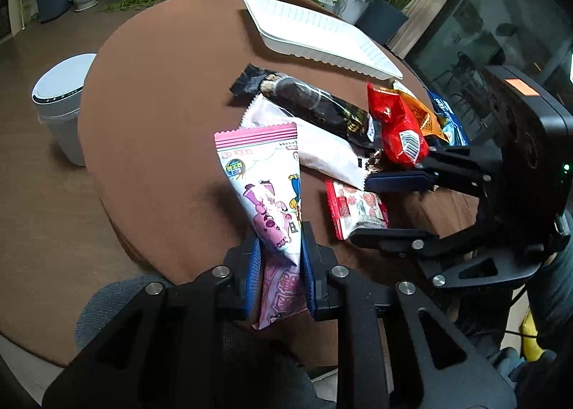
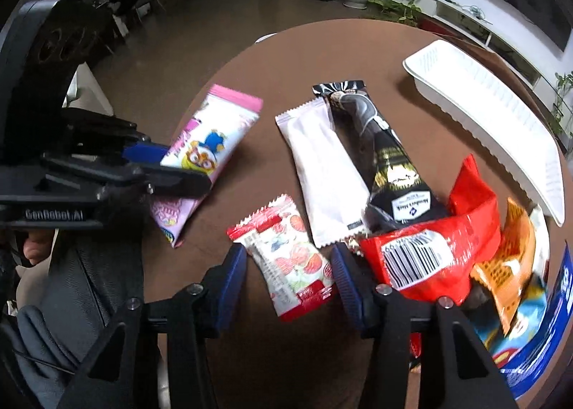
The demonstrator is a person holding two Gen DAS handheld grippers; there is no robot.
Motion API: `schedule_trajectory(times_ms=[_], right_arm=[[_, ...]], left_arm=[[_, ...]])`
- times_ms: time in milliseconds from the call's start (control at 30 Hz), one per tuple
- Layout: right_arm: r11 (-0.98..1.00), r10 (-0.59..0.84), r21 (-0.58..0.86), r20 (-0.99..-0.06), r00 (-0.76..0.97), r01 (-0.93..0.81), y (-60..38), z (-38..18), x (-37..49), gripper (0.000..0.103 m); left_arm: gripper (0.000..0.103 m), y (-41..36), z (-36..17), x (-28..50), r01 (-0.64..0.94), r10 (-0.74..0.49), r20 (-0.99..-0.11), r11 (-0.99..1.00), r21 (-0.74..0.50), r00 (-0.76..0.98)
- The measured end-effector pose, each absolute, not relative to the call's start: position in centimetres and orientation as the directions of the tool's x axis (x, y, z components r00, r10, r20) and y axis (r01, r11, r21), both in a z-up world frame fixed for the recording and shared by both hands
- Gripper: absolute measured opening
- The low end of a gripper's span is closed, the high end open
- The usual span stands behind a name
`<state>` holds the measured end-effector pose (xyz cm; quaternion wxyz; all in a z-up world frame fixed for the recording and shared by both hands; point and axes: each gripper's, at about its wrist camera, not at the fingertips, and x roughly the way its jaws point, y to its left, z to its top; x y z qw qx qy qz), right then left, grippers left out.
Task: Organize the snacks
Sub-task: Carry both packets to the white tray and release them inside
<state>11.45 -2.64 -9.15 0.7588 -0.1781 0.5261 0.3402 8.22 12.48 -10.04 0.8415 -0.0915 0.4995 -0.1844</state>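
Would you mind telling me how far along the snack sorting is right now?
Nothing looks sorted yet: the white tray appears empty. In hand: the left gripper is shut on the pink cartoon packet, and the right gripper straddles the small strawberry packet, pads not yet pressing. Left: the white packet, black packet, red packet and the others beside it.

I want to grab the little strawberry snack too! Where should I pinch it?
Pinch the strawberry packet across its narrow middle, coming straight down from above. It lies flat on the table, clear of the other snacks, and its long sides already line up with the right gripper, whose fingers stand on either side of it, not yet pressing.
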Motion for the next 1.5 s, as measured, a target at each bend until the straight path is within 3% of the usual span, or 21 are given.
schedule_trajectory(times_ms=[133,200,267,533,833,1100,1333,1500], right_arm=[[0.673,0.297,0.049,-0.932,0.209,-0.738,-1.8,-9.2,11.2,0.055],[0.677,0.301,0.055,-0.931,0.207,-0.734,-1.6,-9.2,11.4,0.051],[0.686,0.302,0.056,-0.929,0.214,-0.725,-1.5,-9.1,11.4,0.038],[0.734,0.359,0.127,-0.906,0.223,-0.667,-3.2,-7.9,8.6,0.032],[0.747,0.579,0.365,-0.767,0.275,-0.556,-7.5,-3.6,7.1,0.032],[0.735,0.67,0.505,-0.646,0.366,-0.453,-13.1,-0.3,8.1,0.032],[0.783,0.612,0.55,-0.6,0.515,-0.29,-20.5,2.0,13.5,0.032],[0.846,0.495,0.512,-0.647,0.58,-0.151,-24.9,2.6,19.5,0.032]], left_arm=[[0.019,12.1,-10.3,8.2,0.224,-0.405,-0.811,0.913,-0.34,0.422],[0.019,11.9,-10.4,8.3,0.222,-0.404,-0.812,0.914,-0.34,0.421],[0.019,11.9,-10.6,8.3,0.222,-0.402,-0.814,0.915,-0.338,0.419],[0.019,11.2,-10.8,8.4,0.224,-0.39,-0.819,0.919,-0.323,0.42],[0.017,11.4,-9.9,8.1,0.214,-0.397,-0.803,0.918,-0.335,0.445],[0.017,10.7,-7.1,9.1,0.236,-0.46,-0.758,0.888,-0.395,0.463],[0.017,10.5,-2.3,14.4,0.281,-0.475,-0.722,0.88,-0.383,0.503],[0.017,9.7,-0.3,21.1,0.286,-0.457,-0.73,0.889,-0.357,0.508]])
